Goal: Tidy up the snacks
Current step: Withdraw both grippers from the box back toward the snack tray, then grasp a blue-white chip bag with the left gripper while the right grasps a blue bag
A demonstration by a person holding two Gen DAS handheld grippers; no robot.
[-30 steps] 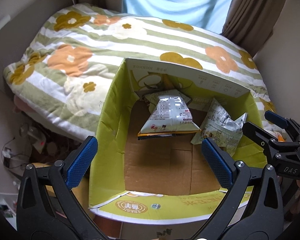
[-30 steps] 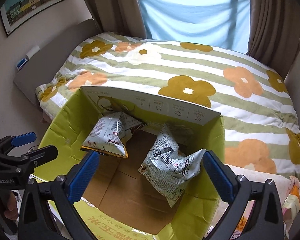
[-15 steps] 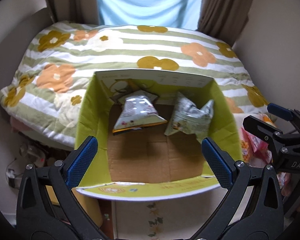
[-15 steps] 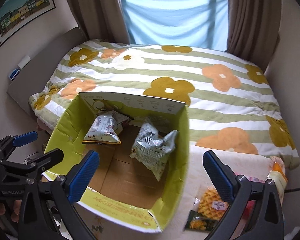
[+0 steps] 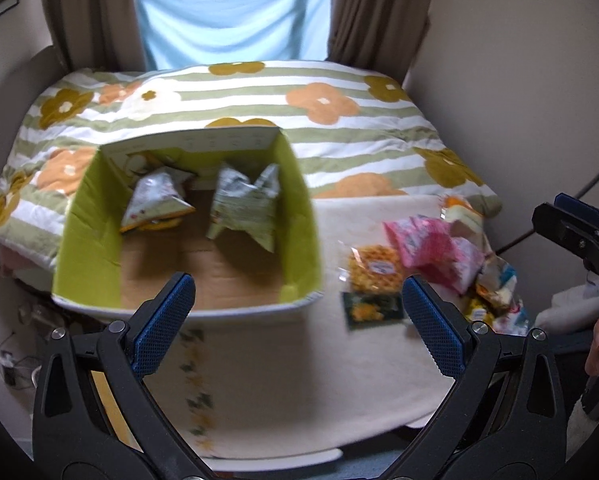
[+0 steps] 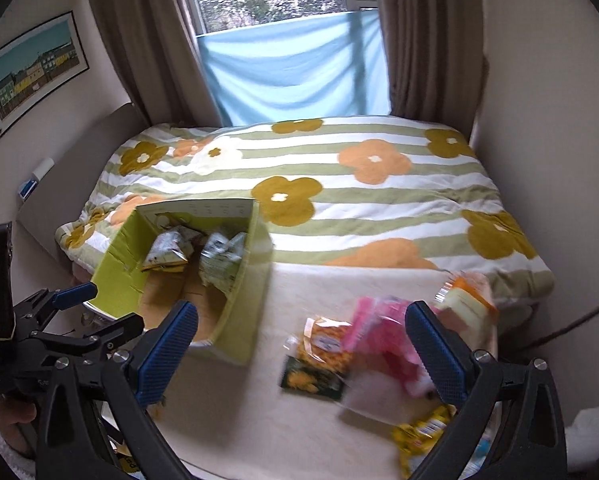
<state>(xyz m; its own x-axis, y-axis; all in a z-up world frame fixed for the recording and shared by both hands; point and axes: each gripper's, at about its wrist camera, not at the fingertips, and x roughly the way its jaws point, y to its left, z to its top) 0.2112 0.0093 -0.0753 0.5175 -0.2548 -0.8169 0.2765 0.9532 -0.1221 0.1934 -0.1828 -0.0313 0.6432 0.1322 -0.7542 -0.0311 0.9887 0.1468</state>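
A green cardboard box (image 5: 87, 216) (image 6: 119, 264) stands open on the bed's left side with two silver snack bags (image 5: 157, 200) (image 5: 245, 204) inside. To its right lies a loose pile: a yellow snack packet (image 5: 375, 270) (image 6: 325, 346), a dark packet (image 5: 373, 308) (image 6: 313, 378) and pink bags (image 5: 435, 252) (image 6: 383, 332). My left gripper (image 5: 297, 320) is open and empty, hovering before the box's right corner. My right gripper (image 6: 301, 354) is open and empty above the pile. Each gripper shows at the edge of the other's view.
A cream blanket (image 5: 299, 372) covers the near part of the bed, and a striped flowered quilt (image 6: 339, 208) lies beyond. Walls close in on the right, curtains and a window stand at the back. Cables and clutter lie on the floor (image 5: 15, 360) at left.
Both grippers have drawn back from above the box and swung right. The snack pile on the cream blanket has come into view. The bags in the box have not moved.
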